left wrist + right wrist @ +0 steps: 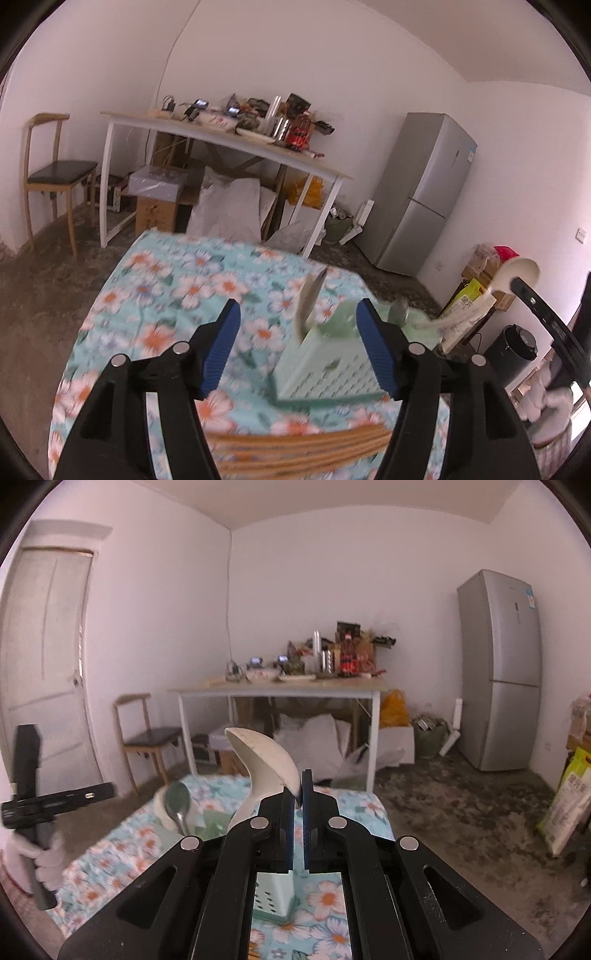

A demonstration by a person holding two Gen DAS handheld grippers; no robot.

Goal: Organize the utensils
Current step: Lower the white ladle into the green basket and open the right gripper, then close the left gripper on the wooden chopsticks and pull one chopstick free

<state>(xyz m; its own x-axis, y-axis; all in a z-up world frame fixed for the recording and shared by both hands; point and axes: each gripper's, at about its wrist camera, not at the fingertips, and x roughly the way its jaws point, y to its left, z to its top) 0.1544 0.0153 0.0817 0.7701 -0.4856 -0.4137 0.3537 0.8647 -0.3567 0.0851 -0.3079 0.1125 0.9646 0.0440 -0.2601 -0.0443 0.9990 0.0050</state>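
The right gripper [298,794] has its fingers pressed together on the white spoon [267,766], pinching it near the rim of the bowl while the handle hangs down toward the mint-green holder [325,363] that stands on the floral-clothed table [166,295]. That is a thin, off-centre hold on a smooth curved surface, so the likeliest failure is the spoon swivelling or slipping out between the pads as it is carried, then dropping onto the cloth or knocking the holder. In the left wrist view the spoon shows to the right of and above the holder, clear of it, so it is not yet in a compartment. The holder already carries a metal spoon [178,805] and what looks like a blade or another utensil, though blur makes that uncertain; a handle lowered without aim could catch on these or on the rim and tip the light holder over. The left gripper [297,341] has its fingers spread, with nothing pinched; its right finger overlaps the holder's upper edge in the picture, but I cannot tell whether it touches. If it brushes the holder it could shift the target under the right gripper. A bundle of wooden chopsticks [295,446] lies on the cloth just below the left gripper and could roll if nudged.
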